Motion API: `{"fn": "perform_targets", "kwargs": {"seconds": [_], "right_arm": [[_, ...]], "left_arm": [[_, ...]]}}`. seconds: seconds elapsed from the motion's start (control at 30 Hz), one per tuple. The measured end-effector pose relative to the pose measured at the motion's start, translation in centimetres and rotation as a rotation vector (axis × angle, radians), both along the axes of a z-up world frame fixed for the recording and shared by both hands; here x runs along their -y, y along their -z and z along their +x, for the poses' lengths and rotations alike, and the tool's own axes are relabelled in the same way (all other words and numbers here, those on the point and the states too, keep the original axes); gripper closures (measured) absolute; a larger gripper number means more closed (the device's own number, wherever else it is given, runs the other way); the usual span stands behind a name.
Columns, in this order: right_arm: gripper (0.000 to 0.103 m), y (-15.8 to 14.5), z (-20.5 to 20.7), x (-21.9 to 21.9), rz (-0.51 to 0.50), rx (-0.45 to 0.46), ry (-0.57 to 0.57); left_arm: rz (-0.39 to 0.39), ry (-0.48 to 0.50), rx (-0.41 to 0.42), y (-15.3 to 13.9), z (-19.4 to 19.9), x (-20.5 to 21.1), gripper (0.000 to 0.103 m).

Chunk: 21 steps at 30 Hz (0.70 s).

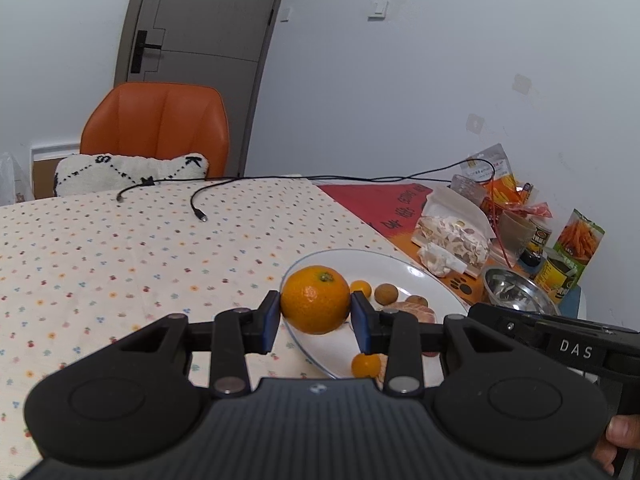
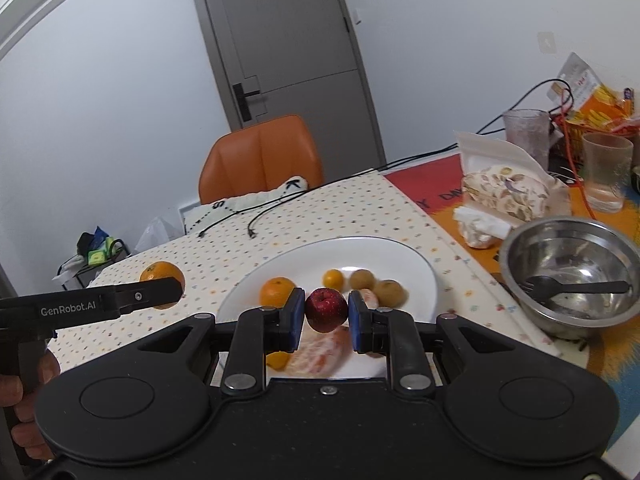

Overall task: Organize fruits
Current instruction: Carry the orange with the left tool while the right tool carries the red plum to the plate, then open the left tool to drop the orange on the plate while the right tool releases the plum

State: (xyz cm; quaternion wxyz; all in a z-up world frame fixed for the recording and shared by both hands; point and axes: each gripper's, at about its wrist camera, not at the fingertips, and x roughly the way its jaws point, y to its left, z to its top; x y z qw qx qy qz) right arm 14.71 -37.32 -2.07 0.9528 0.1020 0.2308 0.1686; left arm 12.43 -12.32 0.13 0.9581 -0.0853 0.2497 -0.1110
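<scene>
My left gripper is shut on a large orange mandarin, held just over the near-left rim of the white plate. My right gripper is shut on a small dark red apple above the same white plate. On the plate lie a mandarin, a small kumquat, two brown longans and peeled citrus segments. In the right wrist view the left gripper's body reaches in from the left with its mandarin partly hidden.
A steel bowl with a black fork sits right of the plate. Behind it are a bag of nougat, two glasses and snack packets. Black cables lie on the dotted tablecloth. An orange chair stands beyond the table.
</scene>
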Motion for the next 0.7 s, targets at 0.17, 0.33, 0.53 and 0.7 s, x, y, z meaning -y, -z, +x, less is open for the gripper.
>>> {"fn": "perform_targets", "kwargs": {"seconds": [0.17,0.33,0.53,0.7], "right_arm": [[0.081,0.6,0.4,0.5,0.001,-0.015,0.005],[0.081,1.0,0.8,0.5,0.0,-0.027,0.002],[0.081,1.4,1.1,0.2,-0.008,-0.042,-0.007],[0.081,1.8,1.3,0.0,-0.004,-0.055,-0.007]], "left_arm": [[-0.001,0.013,-0.021,0.7,0.7,0.7,0.067],[-0.005,0.023,-0.042,1.3,1.6,1.1,0.067],[-0.015,0.031,-0.035,1.3,2.4,1.5,0.063],[-0.01,0.018,-0.034,1.0,2.4,0.9,0.062]]}}
